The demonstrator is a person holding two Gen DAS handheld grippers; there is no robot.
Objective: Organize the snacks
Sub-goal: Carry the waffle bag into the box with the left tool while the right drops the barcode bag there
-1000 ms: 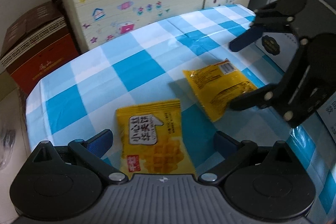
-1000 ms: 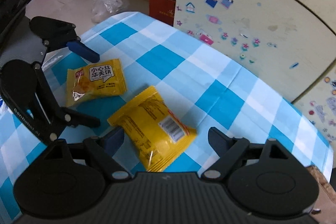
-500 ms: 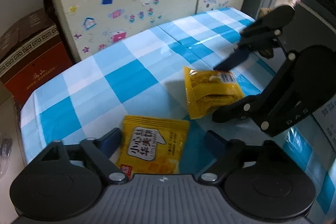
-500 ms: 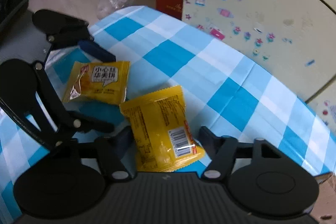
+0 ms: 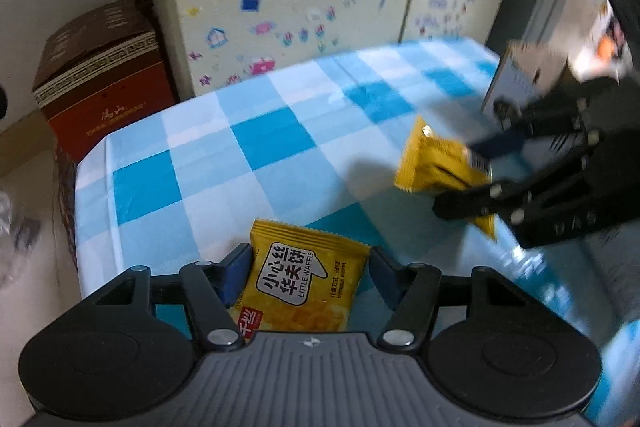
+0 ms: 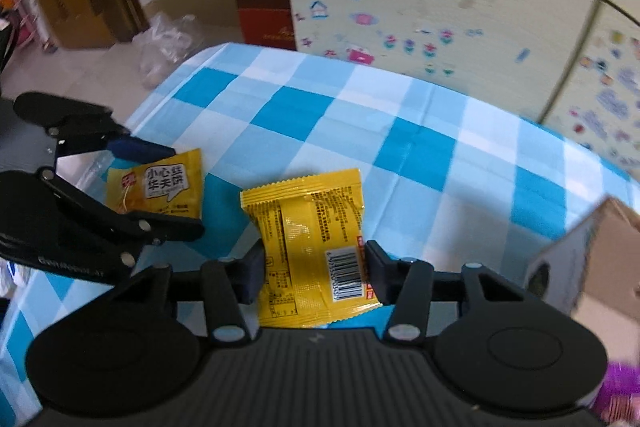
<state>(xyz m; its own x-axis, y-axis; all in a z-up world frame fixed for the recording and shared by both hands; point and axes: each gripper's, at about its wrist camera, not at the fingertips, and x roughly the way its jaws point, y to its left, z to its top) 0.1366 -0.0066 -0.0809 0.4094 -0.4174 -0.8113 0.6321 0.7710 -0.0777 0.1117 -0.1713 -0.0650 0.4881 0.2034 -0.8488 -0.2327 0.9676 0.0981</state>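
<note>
Two handheld grippers each carry a yellow snack packet above a desk (image 5: 280, 147) covered in a blue-and-white checked cloth. The left gripper (image 5: 306, 273) has its jaws closing on the waffle packet (image 5: 304, 287), printed face up with the words "LITTLE WAFFLE" readable; its blue pads (image 5: 234, 273) sit against the wrapper's two side edges, the left pad touching, the right edge too close to call. From the right wrist view, the right gripper (image 6: 314, 269) has its jaws clamped on the second packet (image 6: 308, 243), turned back side up with its seam and barcode showing and its far end sticking out beyond the fingertips. Each gripper appears at the edge of the other's view. A cardboard box (image 6: 592, 259) stands at the desk's right end. Behind the desk is a pale cabinet (image 5: 300, 7) dotted with stickers, and beside it a red-and-brown carton (image 5: 100, 79).
</note>
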